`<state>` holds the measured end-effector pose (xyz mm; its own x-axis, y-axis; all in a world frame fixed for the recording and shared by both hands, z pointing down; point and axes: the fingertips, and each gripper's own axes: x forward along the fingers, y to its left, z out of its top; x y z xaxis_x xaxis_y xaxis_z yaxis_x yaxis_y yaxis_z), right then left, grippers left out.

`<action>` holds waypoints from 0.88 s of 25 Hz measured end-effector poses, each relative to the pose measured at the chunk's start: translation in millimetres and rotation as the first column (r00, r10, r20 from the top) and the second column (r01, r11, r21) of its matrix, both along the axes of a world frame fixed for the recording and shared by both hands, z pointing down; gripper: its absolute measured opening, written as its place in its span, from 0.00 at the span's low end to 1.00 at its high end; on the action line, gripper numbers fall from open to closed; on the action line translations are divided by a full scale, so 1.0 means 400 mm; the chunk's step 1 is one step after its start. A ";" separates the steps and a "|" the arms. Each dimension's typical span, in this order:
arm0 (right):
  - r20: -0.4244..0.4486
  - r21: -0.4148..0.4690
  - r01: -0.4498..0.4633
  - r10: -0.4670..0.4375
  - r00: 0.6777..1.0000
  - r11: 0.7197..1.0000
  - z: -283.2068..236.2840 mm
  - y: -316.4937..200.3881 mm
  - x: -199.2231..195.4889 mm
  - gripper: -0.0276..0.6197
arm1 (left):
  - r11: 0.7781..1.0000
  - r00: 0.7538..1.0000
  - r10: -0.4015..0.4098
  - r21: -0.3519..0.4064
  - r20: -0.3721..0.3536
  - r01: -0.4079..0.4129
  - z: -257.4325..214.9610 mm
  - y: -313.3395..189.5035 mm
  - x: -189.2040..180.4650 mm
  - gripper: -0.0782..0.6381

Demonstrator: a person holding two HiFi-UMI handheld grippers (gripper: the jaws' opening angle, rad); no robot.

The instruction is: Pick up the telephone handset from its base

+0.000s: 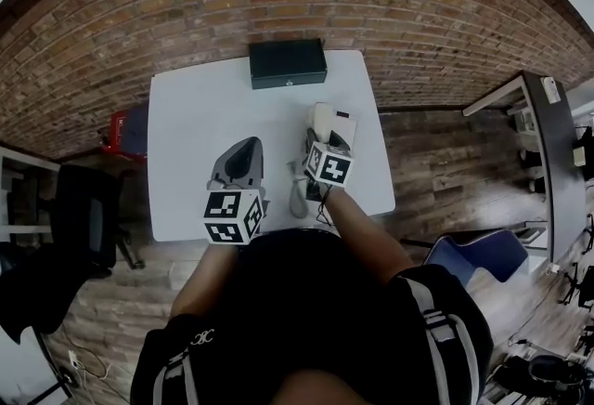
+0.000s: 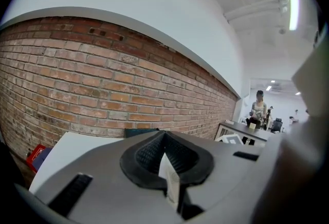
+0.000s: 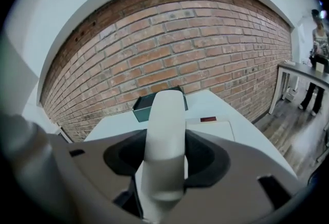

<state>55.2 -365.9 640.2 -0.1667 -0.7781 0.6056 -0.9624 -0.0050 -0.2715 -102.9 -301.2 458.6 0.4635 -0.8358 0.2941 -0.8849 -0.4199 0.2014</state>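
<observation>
In the head view the right tool point(image 1: 320, 146) reaches out over the white worktop point(image 1: 195, 115) to the telephone. The pale handset point(image 1: 320, 119) runs forward from its tip along the left side of the base point(image 1: 342, 127). The marker cube covers the jaws, so this view shows neither the grip nor any gap under the handset. A grey looping shape point(image 1: 297, 199) left of and behind this tool is probably the cord, though it is too small to be sure. The left tool point(image 1: 247, 149) sits well to the left, over bare worktop. A black box point(image 1: 288, 63) stands far ahead of both.

In the left gripper view the left tool point(image 2: 165, 166) has its jaws drawn together on nothing. Only a thin pale edge shows in the slit, apparently part of the tool. The telephone is out of frame here.

In the right gripper view the right tool point(image 3: 164, 164) is clamped on the handset point(image 3: 165, 125), which stands straight ahead between the jaws and hides its own underside. The base point(image 3: 213, 129) lies ahead to the right.

The grasp looks made. Whether the handset has cleared its cradle cannot be told, so the lift seems to be what remains.
</observation>
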 end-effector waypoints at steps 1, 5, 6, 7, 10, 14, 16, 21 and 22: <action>0.009 0.023 0.008 -0.008 1.000 1.000 -0.015 -0.001 -0.001 0.36 | 1.000 1.000 0.007 0.000 0.000 -0.007 0.001 -0.002 0.006 0.11; -0.008 0.131 0.041 -0.040 0.999 0.990 -0.111 0.002 0.001 0.36 | 0.999 0.999 0.033 -0.001 -0.001 -0.033 0.003 -0.008 0.028 0.11; -0.020 0.166 0.050 -0.048 0.999 0.985 -0.145 0.005 0.001 0.36 | 0.999 0.999 0.039 -0.001 -0.001 -0.039 0.003 -0.010 0.031 0.11; -0.031 0.203 0.060 -0.055 0.998 0.977 -0.181 0.006 0.000 0.36 | 0.999 0.999 0.045 -0.001 0.000 -0.045 0.003 -0.013 0.035 0.11; -0.048 0.307 0.078 -0.066 0.997 0.948 -0.286 0.010 0.000 0.36 | 0.998 0.998 0.061 0.000 0.001 -0.061 0.003 -0.022 0.046 0.11; -0.052 0.416 0.078 -0.062 0.997 0.906 -0.396 0.021 0.020 0.36 | 0.997 0.997 0.082 0.006 0.000 -0.082 -0.001 -0.024 0.071 0.11; -0.056 0.459 0.076 -0.056 0.997 0.885 -0.438 0.028 0.035 0.36 | 0.996 0.996 0.089 0.010 -0.001 -0.089 -0.005 -0.027 0.081 0.11; -0.116 0.537 0.081 -0.021 0.993 0.840 -0.506 0.056 0.079 0.36 | 0.996 0.996 0.089 0.020 -0.003 -0.089 -0.013 -0.032 0.088 0.11; -0.119 0.544 0.075 -0.012 0.993 0.836 -0.511 0.062 0.092 0.36 | 0.996 0.996 0.089 0.022 -0.003 -0.089 -0.015 -0.033 0.089 0.11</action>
<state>92.0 -341.0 435.7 -0.1678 -0.9807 0.0998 -0.9811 0.1563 -0.1142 -67.5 -314.6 452.7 0.5371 -0.7976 0.2743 -0.8433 -0.5009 0.1948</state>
